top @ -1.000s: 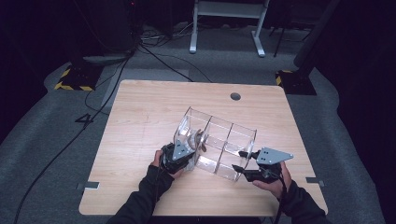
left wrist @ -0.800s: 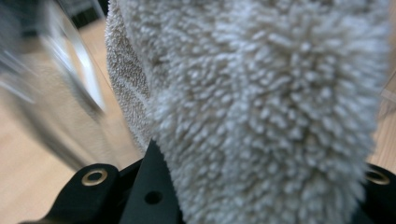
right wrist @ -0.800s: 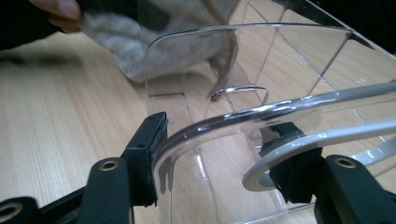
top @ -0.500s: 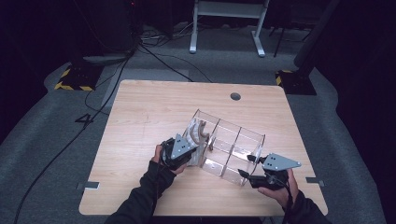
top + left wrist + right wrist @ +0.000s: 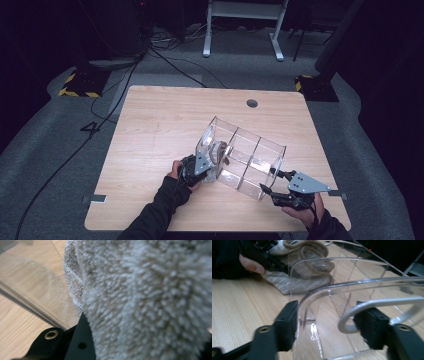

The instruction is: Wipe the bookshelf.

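A clear plastic box (image 5: 245,150) with several compartments stands askew on the wooden table (image 5: 165,125). My left gripper (image 5: 202,167) is at the box's left end, shut on a grey terry cloth (image 5: 217,152). Up close, the cloth (image 5: 150,302) bulges over one black finger (image 5: 83,340). My right gripper (image 5: 270,181) is at the box's near right corner. Its jaws have just been closing, and the box's rounded wall edges (image 5: 317,277) stand between the pads, which touch them on both sides. Beyond the walls I see the cloth (image 5: 294,282) and the other hand (image 5: 249,263).
A round cable hole (image 5: 252,103) is near the table's far edge. A small metal bracket (image 5: 94,199) sticks out at the near left edge. Cables (image 5: 165,60) and a white stand (image 5: 240,30) are on the grey floor behind.
The box has swung round and slid to the right. My right gripper has drawn back toward the near right edge with it. The left gripper has followed with the cloth.
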Demonstrator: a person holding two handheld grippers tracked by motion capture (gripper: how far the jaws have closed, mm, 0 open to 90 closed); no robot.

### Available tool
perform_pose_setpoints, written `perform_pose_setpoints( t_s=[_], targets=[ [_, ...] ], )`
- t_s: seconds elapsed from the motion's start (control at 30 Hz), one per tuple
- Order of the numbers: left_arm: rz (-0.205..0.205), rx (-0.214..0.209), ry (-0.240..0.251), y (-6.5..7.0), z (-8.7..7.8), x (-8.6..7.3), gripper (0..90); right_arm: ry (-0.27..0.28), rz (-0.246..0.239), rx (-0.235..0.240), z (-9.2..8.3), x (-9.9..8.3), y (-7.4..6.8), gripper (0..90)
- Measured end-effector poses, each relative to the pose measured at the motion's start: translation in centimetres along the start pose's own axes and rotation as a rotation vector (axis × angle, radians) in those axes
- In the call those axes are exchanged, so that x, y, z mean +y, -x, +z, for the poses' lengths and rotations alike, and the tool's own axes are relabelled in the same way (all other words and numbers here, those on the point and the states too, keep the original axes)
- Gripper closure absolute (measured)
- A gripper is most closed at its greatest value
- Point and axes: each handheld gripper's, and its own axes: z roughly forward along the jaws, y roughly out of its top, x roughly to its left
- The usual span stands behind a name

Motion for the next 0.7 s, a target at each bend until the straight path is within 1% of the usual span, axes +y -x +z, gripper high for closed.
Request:
perform_pose_setpoints(
  t_s=[0.03, 0.07, 0.1, 0.17, 0.2, 0.23, 0.27, 0.3, 0.33, 0.37, 0.4, 0.43, 0.47, 0.5, 0.53, 0.6, 0.63, 0.67, 0.7],
  targets=[
    [0.005, -0.007, -0.004, 0.0, -0.1, 0.0, 78.0, 0.003, 0.015, 0.009, -0.2, 0.0, 0.1, 41.7],
    [0.006, -0.008, -0.006, 0.1, -0.2, 0.0, 78.0, 0.002, 0.014, 0.017, -0.2, 0.0, 0.1, 45.7],
    [0.009, -0.011, -0.012, 0.2, -0.3, 0.0, 78.0, -0.002, 0.011, 0.013, -0.2, 0.1, 0.0, 45.7],
    [0.046, -0.030, -0.022, 0.4, -0.8, 0.4, 77.9, -0.009, 0.017, 0.016, -0.1, 0.2, 0.0, 46.1],
    [0.064, -0.034, -0.022, 0.6, -1.0, 0.6, 77.9, -0.009, 0.022, 0.032, -0.1, 0.2, 0.2, 46.4],
    [0.079, -0.034, -0.007, 0.7, -1.3, 0.9, 77.9, -0.009, 0.029, 0.045, 0.0, 0.3, 0.3, 46.5],
    [0.079, -0.034, -0.007, 0.7, -1.3, 0.9, 77.9, -0.011, 0.025, 0.047, 0.1, 0.3, 0.4, 46.5],
    [0.099, -0.051, 0.019, 1.0, -1.8, 1.5, 77.9, -0.015, 0.024, 0.048, 0.2, 0.4, 0.4, 46.5],
    [0.102, -0.057, 0.036, 1.1, -2.1, 1.8, 77.9, -0.014, 0.025, 0.052, 0.3, 0.4, 0.5, 46.5],
    [0.102, -0.057, 0.036, 1.1, -2.1, 1.8, 77.9, -0.014, 0.025, 0.052, 0.3, 0.4, 0.5, 46.5],
    [0.100, -0.058, 0.051, 1.2, -2.4, 2.3, 77.9, -0.018, 0.024, 0.055, 0.3, 0.5, 0.7, 46.5],
    [0.107, -0.047, 0.063, 1.2, -2.7, 2.6, 78.0, -0.019, 0.021, 0.060, 0.5, 0.5, 0.9, 46.5],
    [0.098, -0.047, 0.078, 1.1, -2.9, 2.8, 77.9, -0.022, 0.025, 0.060, 0.6, 0.5, 1.1, 46.5],
    [0.074, -0.052, 0.110, 0.7, -3.3, 3.2, 77.9, -0.024, 0.024, 0.064, 0.6, 0.6, 1.2, 46.5],
    [0.060, -0.056, 0.126, 0.4, -3.5, 3.4, 77.9, -0.025, 0.019, 0.071, 0.8, 0.6, 1.5, 46.5],
    [0.058, -0.038, 0.150, 0.0, -4.0, 4.1, 77.9, -0.030, 0.014, 0.084, 1.1, 0.8, 1.8, 46.4],
    [0.051, -0.034, 0.166, -0.3, -4.3, 4.4, 77.9, -0.031, 0.009, 0.090, 1.3, 0.9, 1.9, 46.3],
    [0.040, -0.012, 0.184, -0.8, -4.7, 4.8, 77.9, -0.038, 0.005, 0.103, 1.8, 1.2, 2.2, 46.1],
    [0.040, -0.012, 0.184, -0.8, -4.7, 4.8, 77.9, -0.038, 0.005, 0.103, 1.8, 1.2, 2.2, 46.1]
  ],
)
